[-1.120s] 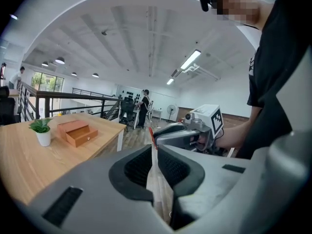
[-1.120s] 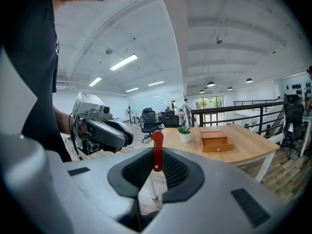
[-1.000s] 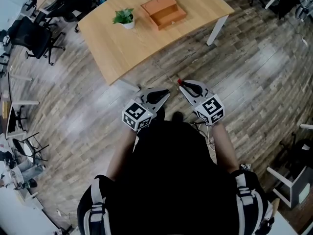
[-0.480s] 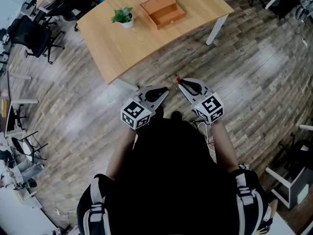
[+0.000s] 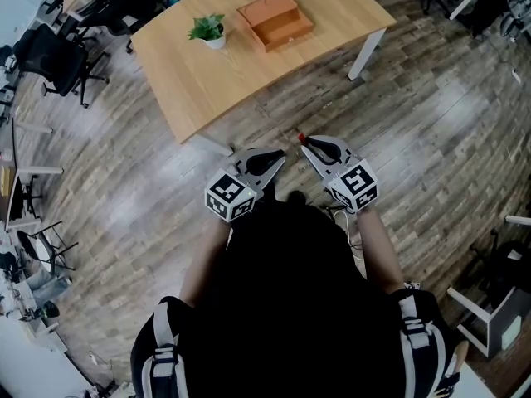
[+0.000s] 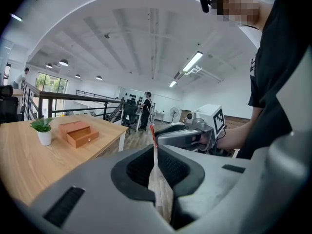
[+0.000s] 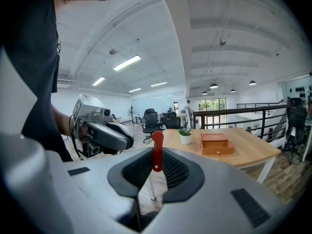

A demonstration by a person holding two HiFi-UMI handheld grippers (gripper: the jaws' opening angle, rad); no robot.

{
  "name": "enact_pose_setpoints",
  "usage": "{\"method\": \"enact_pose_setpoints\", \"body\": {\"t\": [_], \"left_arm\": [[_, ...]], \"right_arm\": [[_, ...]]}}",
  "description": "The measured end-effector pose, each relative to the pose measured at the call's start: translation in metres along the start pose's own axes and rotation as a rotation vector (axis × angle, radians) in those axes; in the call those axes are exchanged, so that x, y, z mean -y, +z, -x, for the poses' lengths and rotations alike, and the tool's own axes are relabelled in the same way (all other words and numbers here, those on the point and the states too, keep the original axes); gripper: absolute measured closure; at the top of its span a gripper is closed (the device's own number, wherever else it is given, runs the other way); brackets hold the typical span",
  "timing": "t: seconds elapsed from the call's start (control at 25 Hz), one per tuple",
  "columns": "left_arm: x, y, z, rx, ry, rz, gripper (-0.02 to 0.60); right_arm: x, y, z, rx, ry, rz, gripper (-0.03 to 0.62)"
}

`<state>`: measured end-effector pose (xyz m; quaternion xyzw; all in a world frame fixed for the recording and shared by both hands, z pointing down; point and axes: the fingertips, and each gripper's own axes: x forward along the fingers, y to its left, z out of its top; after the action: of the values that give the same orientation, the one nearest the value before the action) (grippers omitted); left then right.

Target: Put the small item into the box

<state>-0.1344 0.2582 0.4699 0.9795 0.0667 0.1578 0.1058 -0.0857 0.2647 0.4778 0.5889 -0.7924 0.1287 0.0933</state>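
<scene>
Upright red item (image 7: 157, 139) in grip of right tool (image 7: 156, 154)

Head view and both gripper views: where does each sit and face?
Head view: on the head, facing steeply down at the floor; torso, left hand-held gripper, right hand-held gripper.
Left gripper view: along its shut jaws toward the table; torso.
Right gripper view: along jaws clamping a red item, toward the table; torso.
All share the box.

I find the head camera high up, looking steeply down, the table (image 5: 274, 73) well ahead near the frame's top. Each gripper camera sits low, right behind its own jaws, facing near-level toward that table from well off. All three views share the table and its box (image 5: 276, 20).
</scene>
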Motion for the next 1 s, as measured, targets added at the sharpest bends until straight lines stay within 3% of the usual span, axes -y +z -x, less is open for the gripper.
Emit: {"method": "enact_pose_setpoints", "body": {"t": [0.48,1.0], "left_arm": [[0.002,-0.002,-0.003,-0.013,0.016,-0.011,0.554],[-0.038,-0.002,0.003,-0.017,0.033,0.015,0.554]], "right_arm": [[0.005,-0.003,0.004,-0.009,0.009,0.0,0.526],[0.017,-0.003,-0.026,-0.05,0.01,0.005,0.526]]}}
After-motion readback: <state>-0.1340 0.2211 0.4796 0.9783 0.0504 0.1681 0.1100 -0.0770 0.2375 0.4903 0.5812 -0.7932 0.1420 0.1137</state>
